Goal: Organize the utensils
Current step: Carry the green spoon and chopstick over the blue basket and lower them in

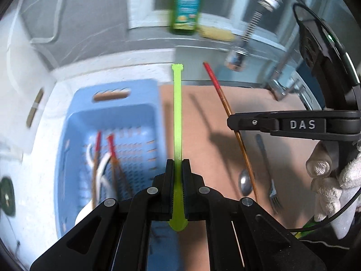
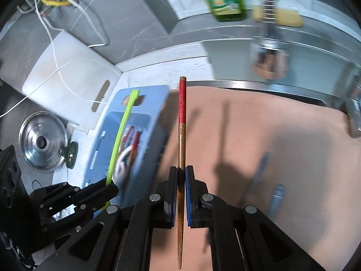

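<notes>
My left gripper (image 1: pixel 178 164) is shut on a lime-green plastic utensil (image 1: pixel 177 113), handle pointing forward, held beside the right edge of a blue basket (image 1: pixel 135 122). The basket holds red-tipped chopsticks (image 1: pixel 111 149) and white utensils. My right gripper (image 2: pixel 180 172) is shut on a wooden chopstick with a red end (image 2: pixel 182 117), held over a tan mat (image 2: pixel 282 146). In the left wrist view the right gripper (image 1: pixel 234 122) shows with that chopstick (image 1: pixel 216 85). A metal spoon (image 1: pixel 244 181) and fork (image 1: pixel 268 171) lie on the mat. The left gripper (image 2: pixel 112 187) also shows in the right wrist view.
A green bottle (image 1: pixel 186 6) and yellow sponge (image 1: pixel 216 32) stand on the back ledge. A sink faucet (image 1: pixel 248 29) hangs above the mat. A white cutting board (image 2: pixel 72 79) and a steel pot lid (image 2: pixel 42 140) lie left of the basket on the white counter.
</notes>
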